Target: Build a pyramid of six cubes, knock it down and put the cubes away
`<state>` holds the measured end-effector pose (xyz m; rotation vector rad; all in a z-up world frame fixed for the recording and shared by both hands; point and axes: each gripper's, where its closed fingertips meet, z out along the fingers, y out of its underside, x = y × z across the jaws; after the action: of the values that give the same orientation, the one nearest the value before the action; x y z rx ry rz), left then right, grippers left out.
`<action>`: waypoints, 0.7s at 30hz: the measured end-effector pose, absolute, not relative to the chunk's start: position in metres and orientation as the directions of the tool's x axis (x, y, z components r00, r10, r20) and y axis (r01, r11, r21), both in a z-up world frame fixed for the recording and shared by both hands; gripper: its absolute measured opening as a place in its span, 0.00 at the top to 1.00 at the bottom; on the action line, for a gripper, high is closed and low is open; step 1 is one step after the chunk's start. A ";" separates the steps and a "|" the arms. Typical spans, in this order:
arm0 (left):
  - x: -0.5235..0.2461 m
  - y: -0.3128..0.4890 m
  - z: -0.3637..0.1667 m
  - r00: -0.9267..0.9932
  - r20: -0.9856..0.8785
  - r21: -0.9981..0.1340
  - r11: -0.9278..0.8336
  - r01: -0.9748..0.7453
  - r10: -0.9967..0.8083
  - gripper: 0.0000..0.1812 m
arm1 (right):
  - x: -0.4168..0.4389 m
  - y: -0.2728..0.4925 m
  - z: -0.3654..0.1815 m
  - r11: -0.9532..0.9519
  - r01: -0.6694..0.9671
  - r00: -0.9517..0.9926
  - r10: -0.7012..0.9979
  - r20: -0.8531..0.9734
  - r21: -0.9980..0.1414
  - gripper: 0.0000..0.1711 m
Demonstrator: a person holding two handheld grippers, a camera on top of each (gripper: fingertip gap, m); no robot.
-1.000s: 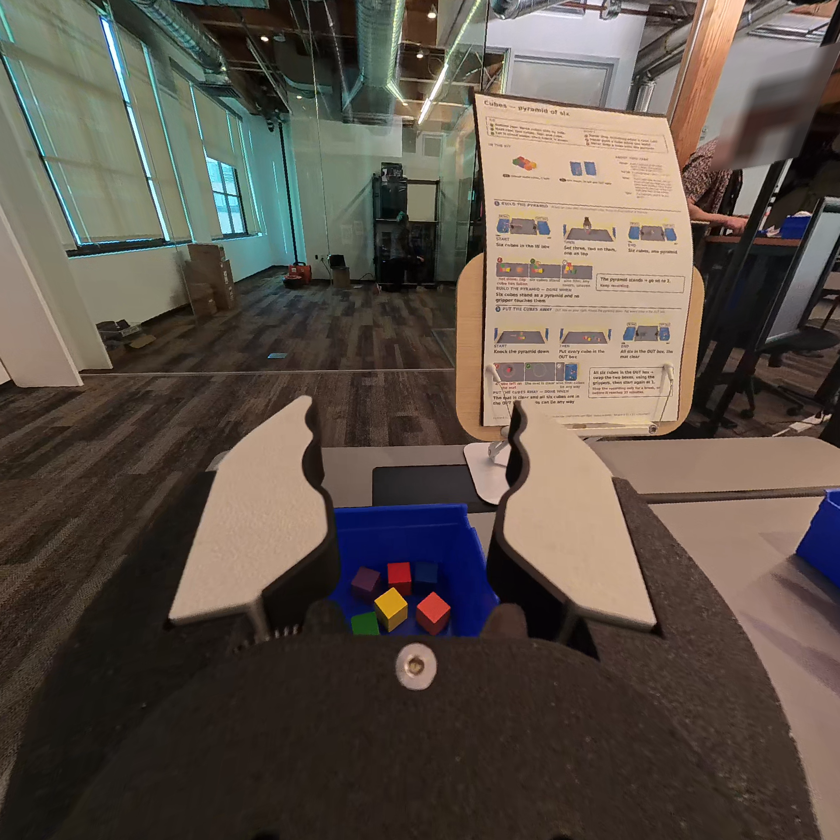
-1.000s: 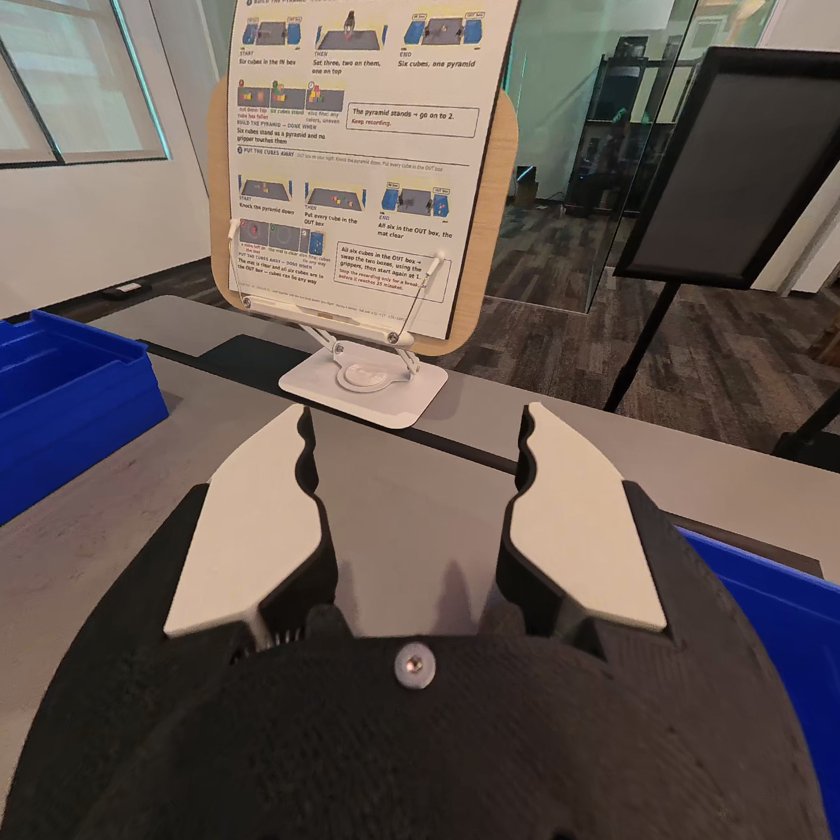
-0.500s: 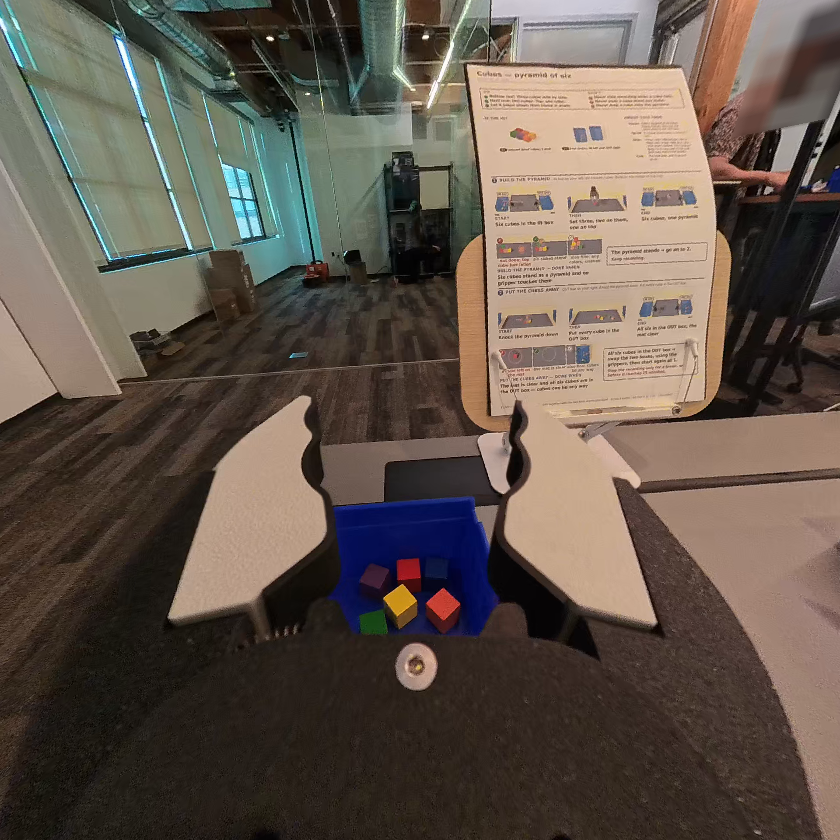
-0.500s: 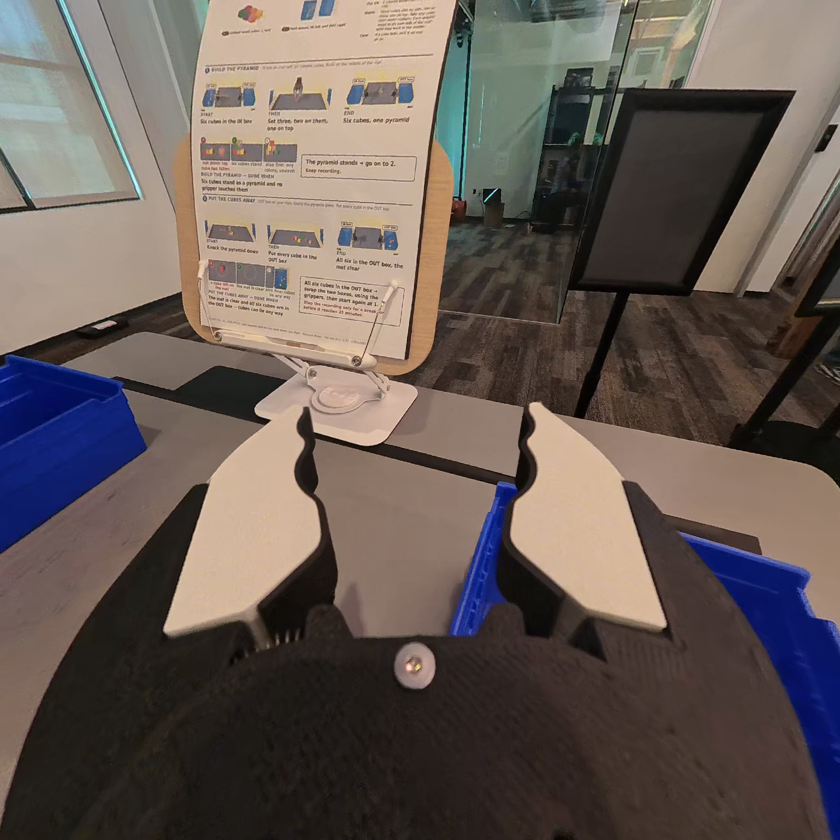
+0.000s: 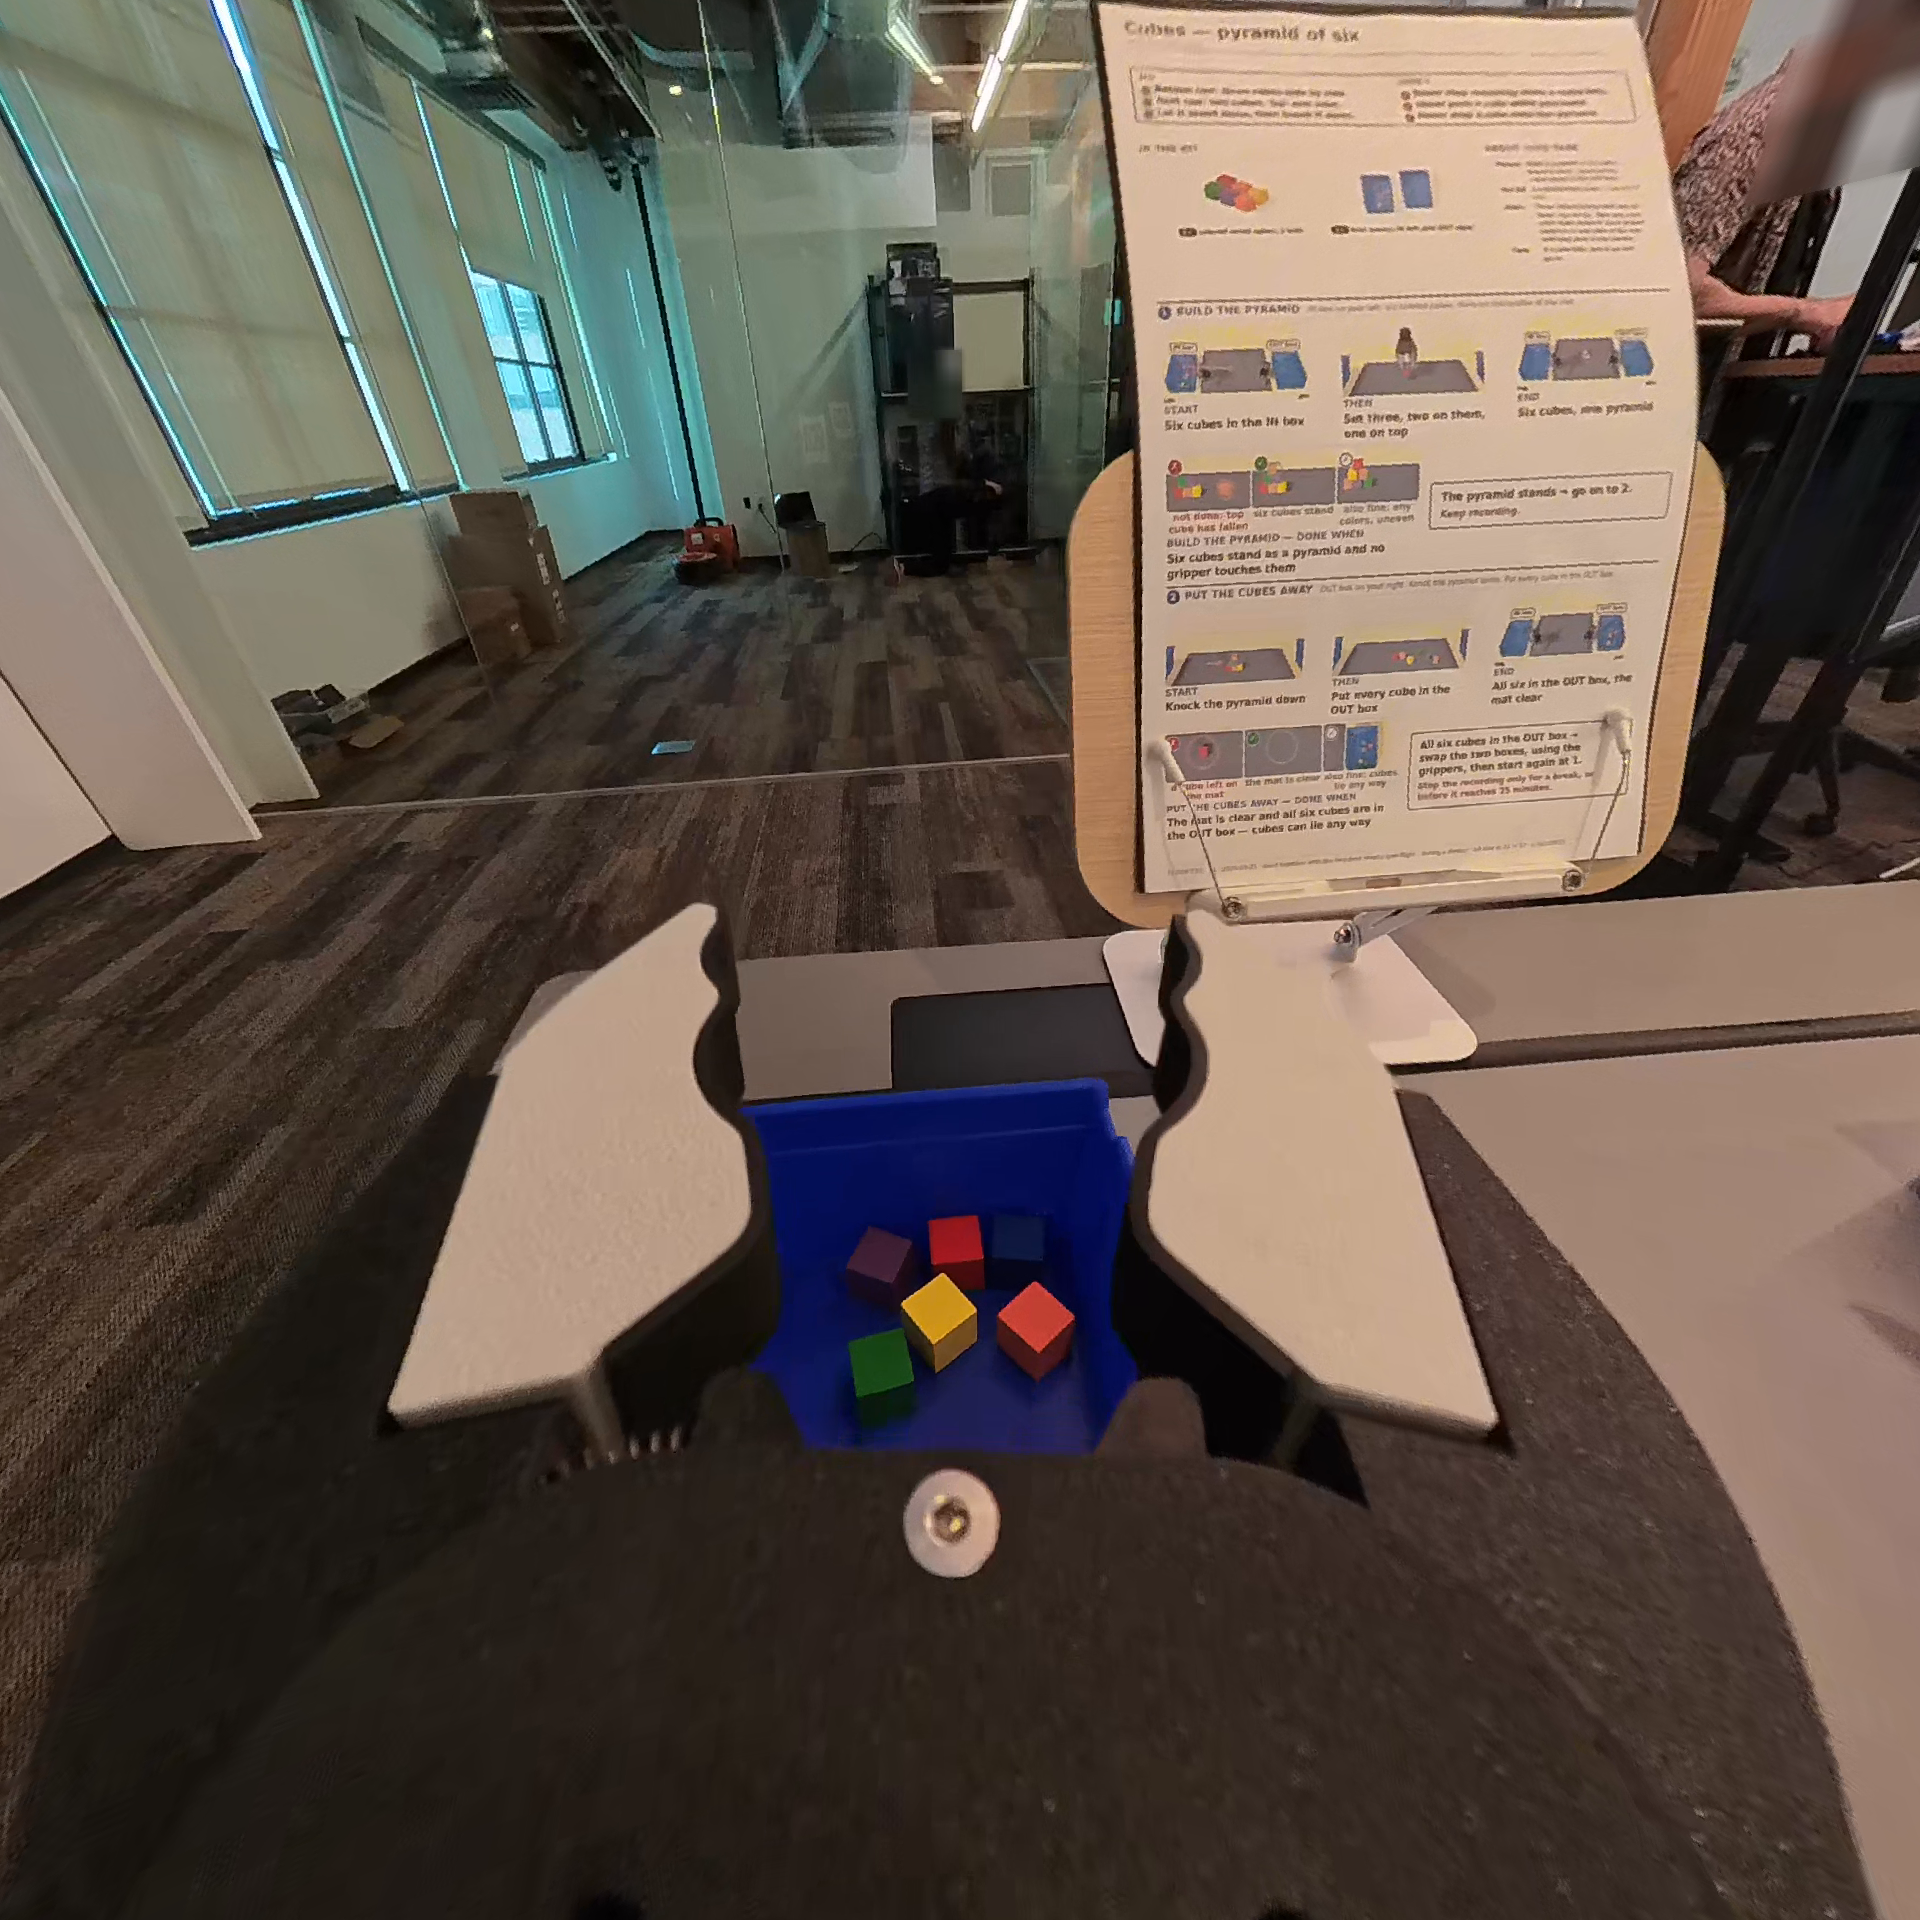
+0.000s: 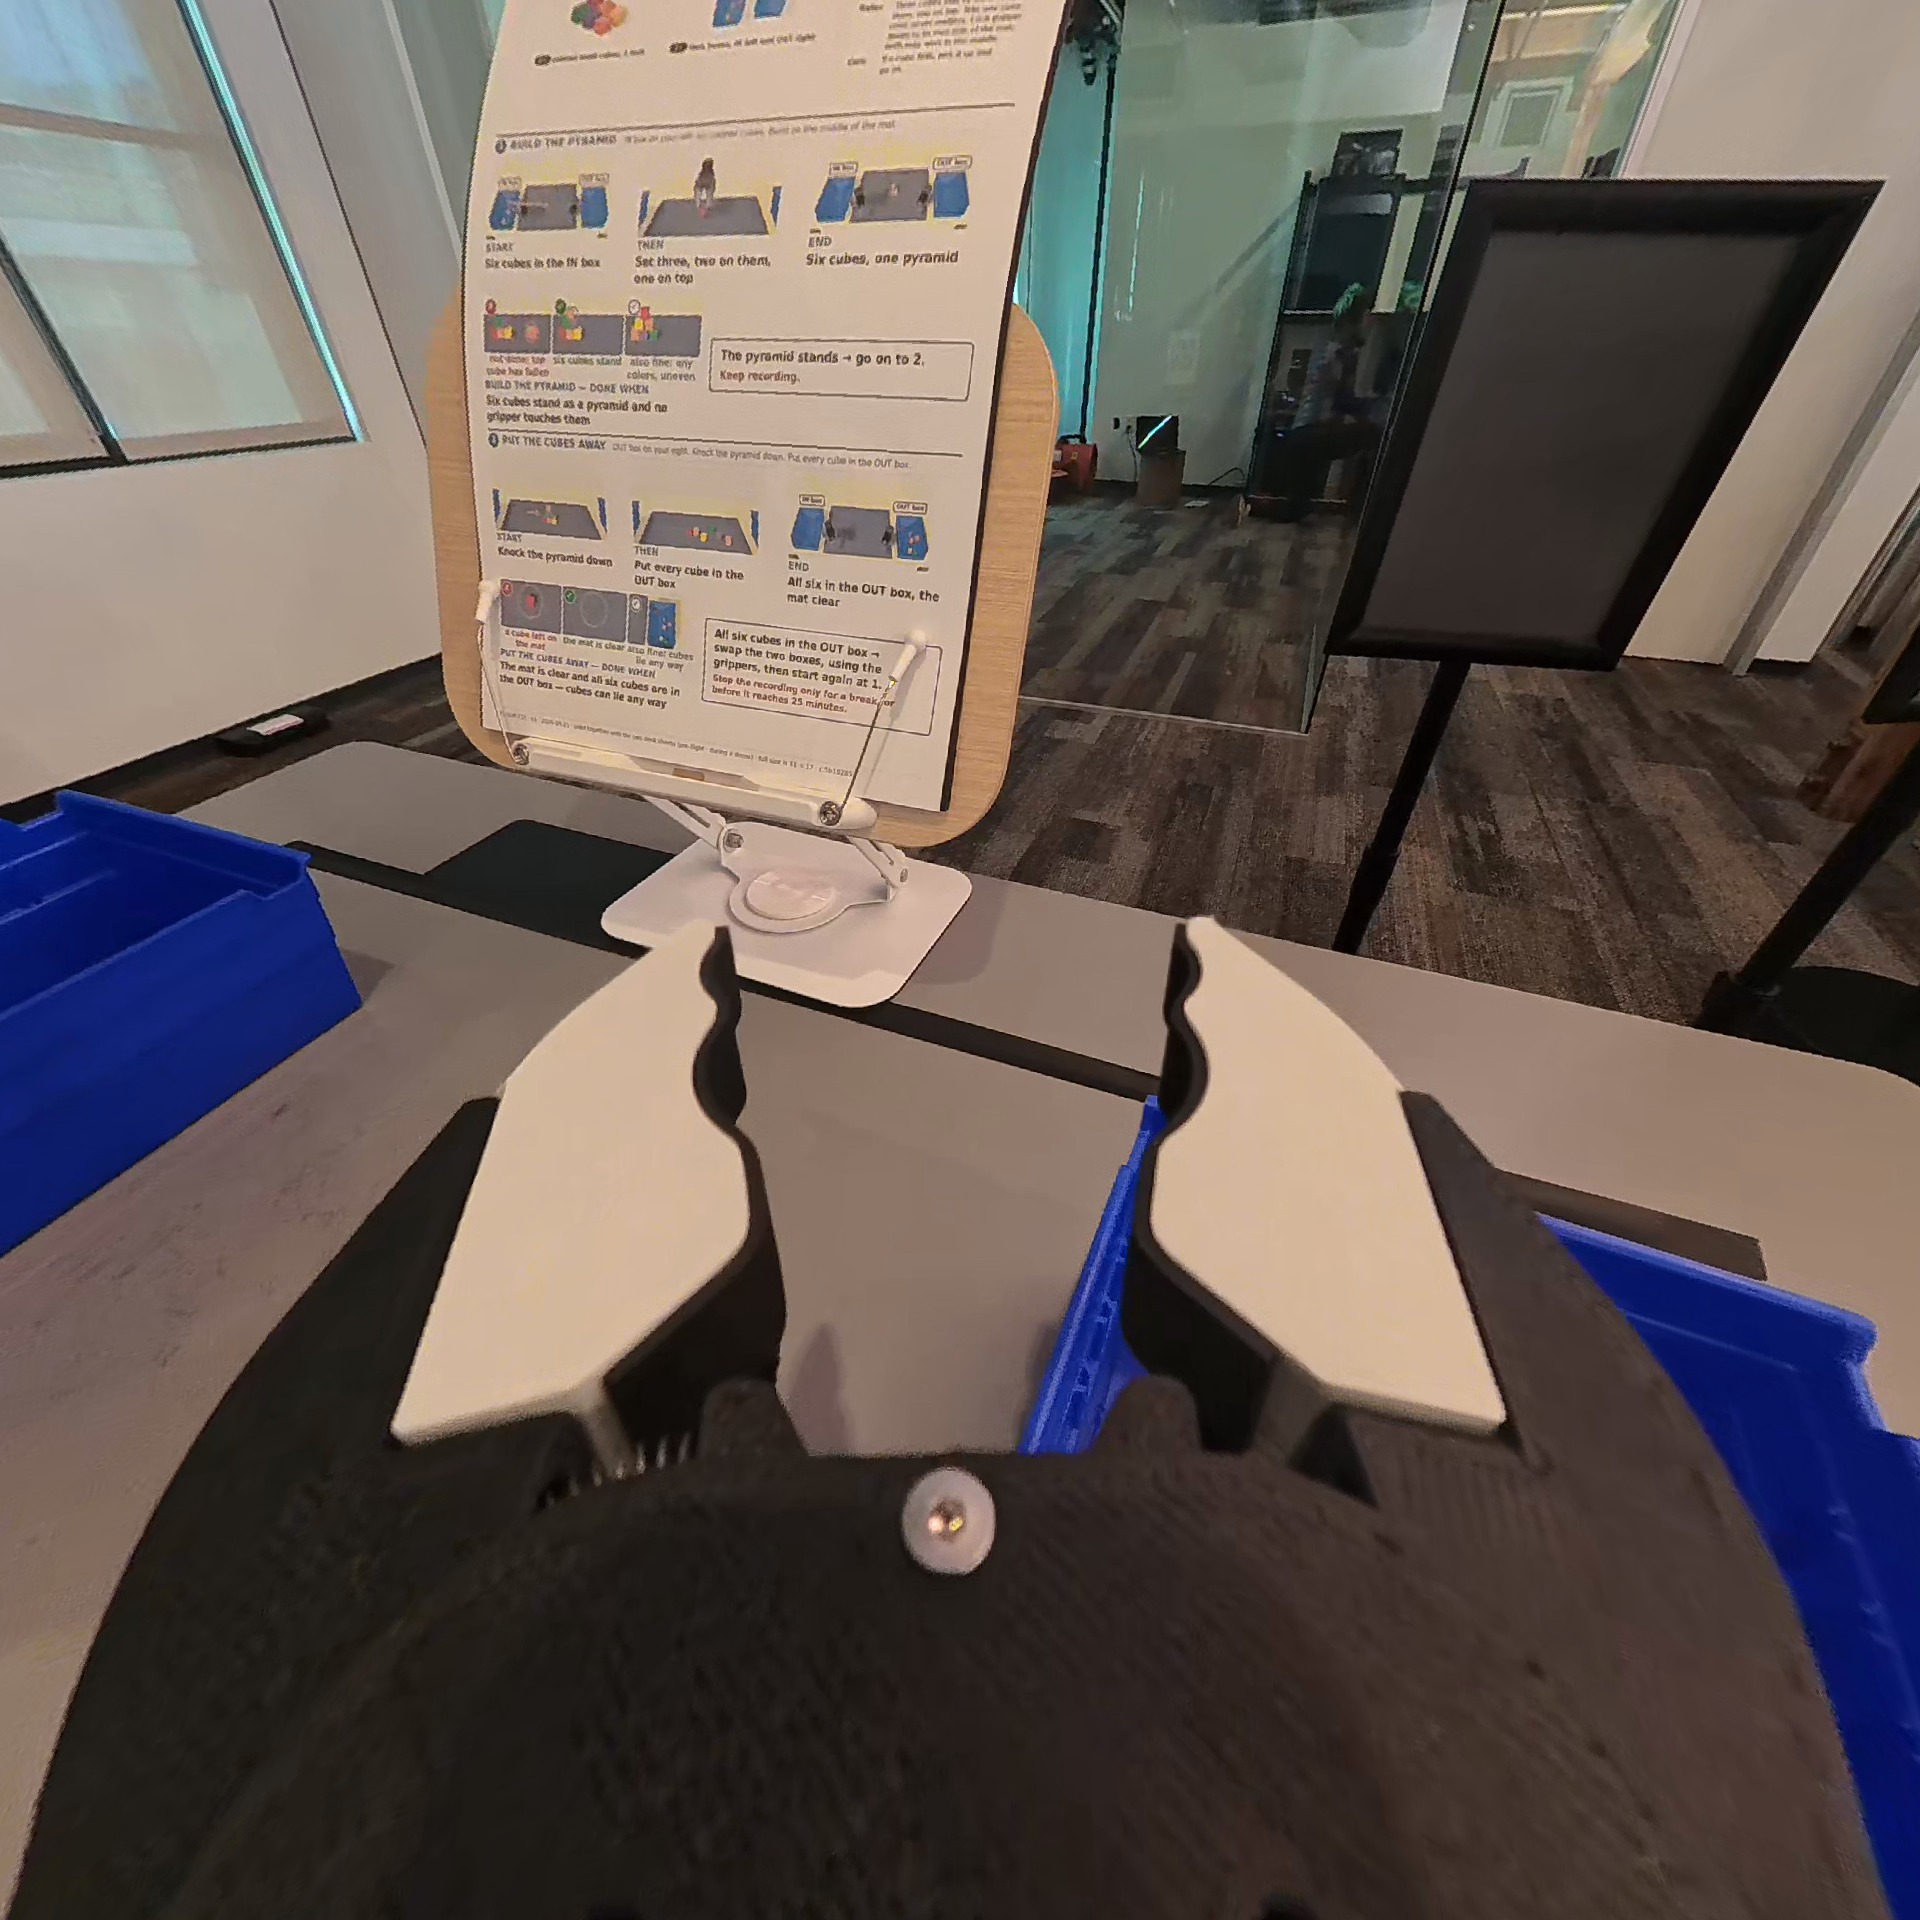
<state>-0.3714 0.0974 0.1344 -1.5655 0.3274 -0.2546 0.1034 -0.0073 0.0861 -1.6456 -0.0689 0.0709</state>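
1. The left gripper (image 5: 951,1029) hangs above the blue bin (image 5: 935,1127) at the left end of the grey table (image 5: 1662,1174), jaws spread wide and holding nothing.
2. All six cubes lie loose on the bin floor, seen between the fingers: a purple cube (image 5: 881,1262), a red cube (image 5: 956,1247) and a dark blue cube (image 5: 1018,1242) toward the back, a yellow cube (image 5: 940,1317) in the middle, an orange-red cube (image 5: 1036,1325) to its right and a green cube (image 5: 882,1374) nearest the camera. Several stand turned at odd angles, and the red and dark blue cubes sit touching or nearly so.
3. The right gripper (image 6: 951,1029) is likewise released and empty, held over bare tabletop beside the near corner of a second blue bin (image 6: 1714,1382). Whether that bin holds anything cannot be told from here.
4. An instruction sheet (image 6: 748,416) on a white stand (image 6: 790,914) sits at the back of the table.
5. My reading: building has not begun, since no cube is out of the bin. The step in hand is the first pick.
6. The next move calls for lowering the left gripper into the bin, choosing a cube with free sides (the orange-red or green looks easiest), turning the wrist to square the fingers to its faces, then closing and lifting clear of the bin wall.
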 end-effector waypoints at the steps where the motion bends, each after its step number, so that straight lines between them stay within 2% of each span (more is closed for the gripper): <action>1: -0.373 0.098 0.133 0.932 -0.040 -0.999 -0.016 -0.049 -0.361 0.57 | 0.103 -0.007 0.085 -0.079 0.002 0.996 0.090 -0.006 -0.997 0.53; 14: -0.389 0.112 0.104 0.932 -0.065 -0.982 -0.144 -0.123 -0.357 0.60 | 0.094 -0.004 0.080 -0.094 0.035 0.991 0.131 0.023 -0.995 0.53; 21: -0.404 0.127 0.083 0.950 -0.114 -0.961 -0.211 -0.180 -0.292 0.60 | 0.093 -0.004 0.082 -0.084 0.046 0.991 0.131 0.035 -0.995 0.52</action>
<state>-0.4045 0.1266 0.0828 -1.7940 0.3509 -0.1056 0.0928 -0.0041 0.0824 -1.6551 -0.1359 0.0712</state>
